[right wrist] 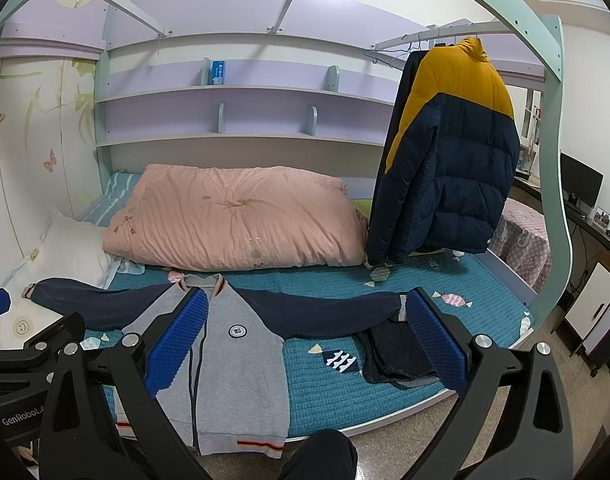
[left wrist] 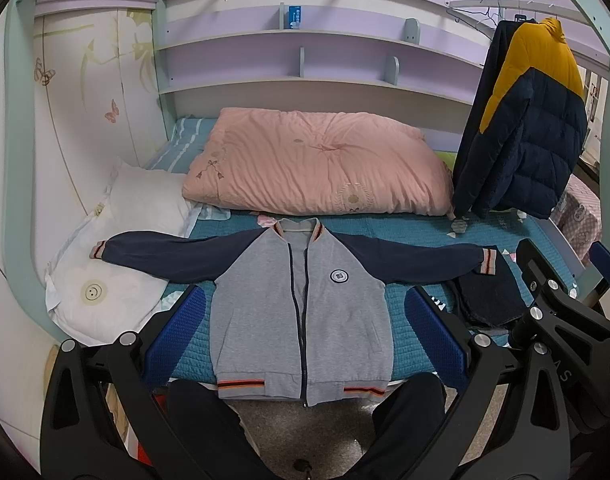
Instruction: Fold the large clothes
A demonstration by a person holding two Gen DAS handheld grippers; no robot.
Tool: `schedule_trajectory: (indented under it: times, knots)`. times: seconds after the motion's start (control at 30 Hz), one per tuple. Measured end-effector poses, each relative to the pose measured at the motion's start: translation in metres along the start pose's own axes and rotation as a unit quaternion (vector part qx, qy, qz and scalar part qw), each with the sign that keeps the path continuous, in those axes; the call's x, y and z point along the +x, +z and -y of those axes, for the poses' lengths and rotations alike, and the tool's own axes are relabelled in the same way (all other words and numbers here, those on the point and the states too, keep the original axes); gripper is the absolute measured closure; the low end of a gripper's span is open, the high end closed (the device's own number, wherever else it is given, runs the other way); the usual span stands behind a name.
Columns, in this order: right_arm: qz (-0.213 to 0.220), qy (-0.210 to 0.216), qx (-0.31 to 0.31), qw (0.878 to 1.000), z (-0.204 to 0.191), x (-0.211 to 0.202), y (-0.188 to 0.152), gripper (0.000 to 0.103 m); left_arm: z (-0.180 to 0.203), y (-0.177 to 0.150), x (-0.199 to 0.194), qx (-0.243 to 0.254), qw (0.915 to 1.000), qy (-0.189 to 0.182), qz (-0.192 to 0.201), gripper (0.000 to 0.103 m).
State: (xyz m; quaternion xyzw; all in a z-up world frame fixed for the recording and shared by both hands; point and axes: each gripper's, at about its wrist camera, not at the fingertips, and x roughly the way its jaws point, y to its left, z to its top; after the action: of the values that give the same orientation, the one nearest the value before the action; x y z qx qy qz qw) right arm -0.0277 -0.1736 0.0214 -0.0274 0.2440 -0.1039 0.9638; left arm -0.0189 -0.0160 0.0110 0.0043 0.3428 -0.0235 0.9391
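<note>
On bed: jacket (left wrist: 301,312) flat; folded jeans (right wrist: 401,354) beside sleeve (both claws spread, empty).

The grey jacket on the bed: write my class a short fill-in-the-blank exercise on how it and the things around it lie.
1. The grey jacket lies flat on the teal bedspread with both navy sleeves spread ____.
2. The jacket's zip is ____ at the chest.
3. The folded dark garment lies beside the cuff of the jacket's ____ sleeve as seen in the picture.
4. The left gripper and right gripper both have their jaws ____.

Missing words: outward; open; right; open
</note>
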Motion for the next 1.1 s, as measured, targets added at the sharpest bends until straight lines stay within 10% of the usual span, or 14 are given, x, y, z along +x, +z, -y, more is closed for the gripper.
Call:
schedule_trajectory:
  times: [1.1]
  knots:
    - [-0.036,0.012,-0.009,0.999,-0.013,0.047,0.003,0.007,-0.009,0.008,0.046,-0.001,0.9993,-0.005,-0.037,0.003]
